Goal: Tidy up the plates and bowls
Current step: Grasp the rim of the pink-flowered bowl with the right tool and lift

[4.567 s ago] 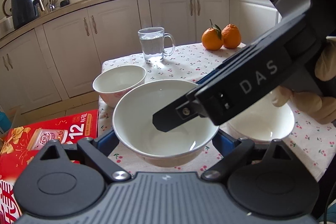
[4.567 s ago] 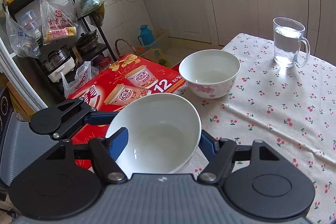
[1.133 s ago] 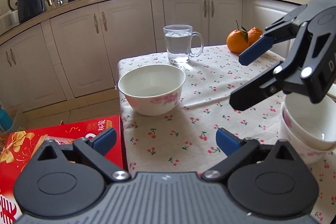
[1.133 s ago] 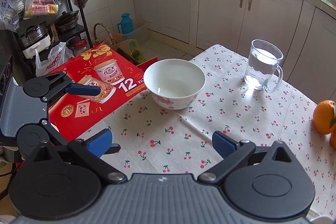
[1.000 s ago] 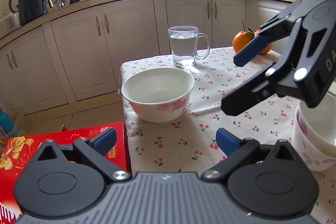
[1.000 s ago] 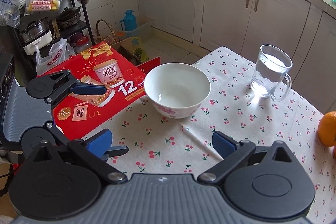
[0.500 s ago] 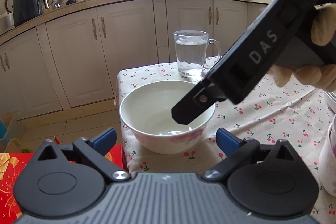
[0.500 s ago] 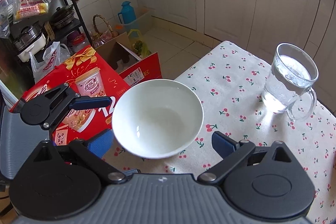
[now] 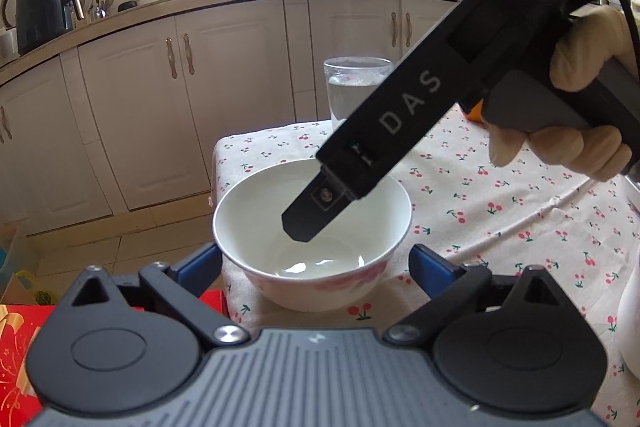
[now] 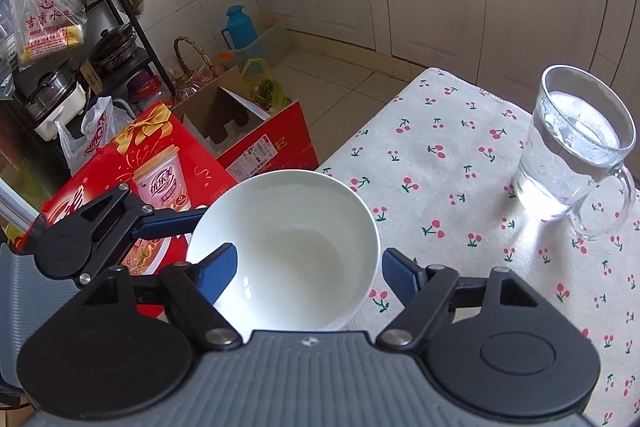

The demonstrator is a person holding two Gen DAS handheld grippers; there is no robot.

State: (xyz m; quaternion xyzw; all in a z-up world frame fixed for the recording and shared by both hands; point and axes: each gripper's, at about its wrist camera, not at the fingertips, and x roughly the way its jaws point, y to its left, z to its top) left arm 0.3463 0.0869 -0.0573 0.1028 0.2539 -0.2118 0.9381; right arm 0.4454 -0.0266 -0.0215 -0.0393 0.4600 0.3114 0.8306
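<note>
Bowl (image 10: 288,247), white with a pink flower pattern outside, sits at the corner of the desk (image 10: 460,163), on a cherry-print cloth. Right gripper (image 10: 306,269) reaches over it: one blue finger lies inside the rim on the left, the other stands outside the wall on the right, jaws wide and straddling the wall, not yet closed on it. Left gripper (image 9: 316,261) faces the bowl from the desk edge, jaws wide, a blue pad on either side of the bowl and apart from it. A mug (image 10: 576,155) of water stands well behind the bowl. A red box (image 10: 132,163) lies on the floor beside the desk.
</note>
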